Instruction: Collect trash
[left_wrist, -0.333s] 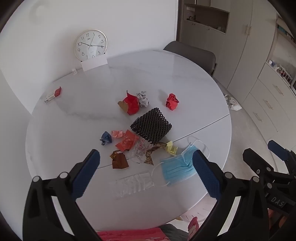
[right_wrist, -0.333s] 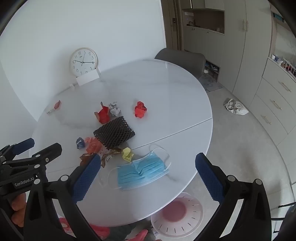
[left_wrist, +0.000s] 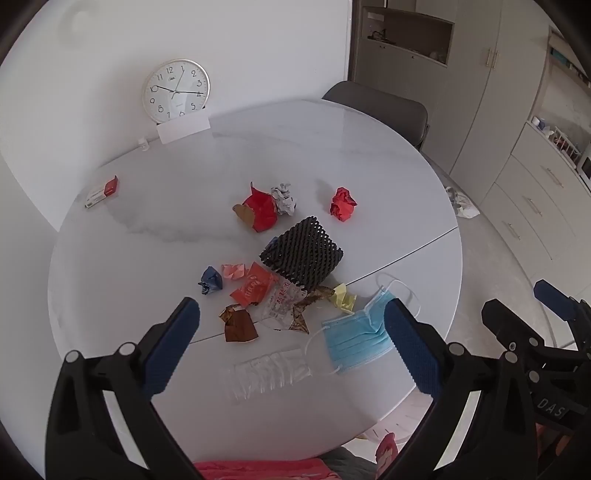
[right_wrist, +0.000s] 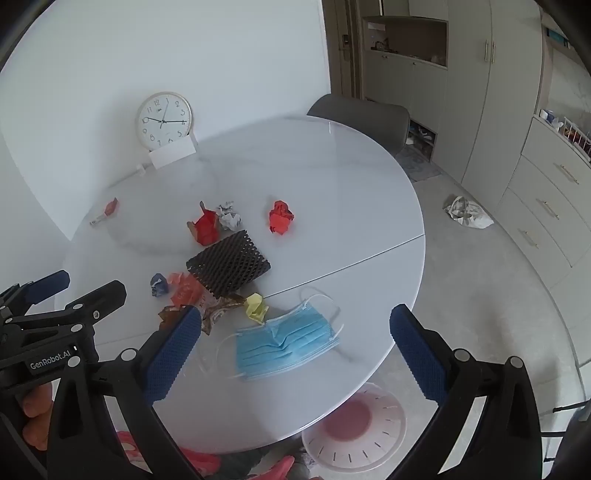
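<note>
**Face mask lying nearest, straight ahead of the right gripper**

We are holding both grippers above the near edge of the round surface (right_wrist: 332, 177), each spread wide and gripping nothing. The trash is lying scattered across the middle and near part of that surface. Closest to us is the blue face mask (right_wrist: 282, 341), flat, with its long side running roughly left to right across our view and slightly tilted.

In the right wrist view the mask is sitting almost centred between the fingers of the right gripper (right_wrist: 295, 341), which is pointing steeply down at it. For the left gripper (left_wrist: 291, 343), the mask (left_wrist: 356, 339) is lying off toward its right finger, while a clear plastic tray (left_wrist: 269, 373) is resting just ahead of it. We are judging the right hand the better placed for the mask. A white bin (right_wrist: 356, 428) is standing on the floor below the near edge, to the right.
</note>
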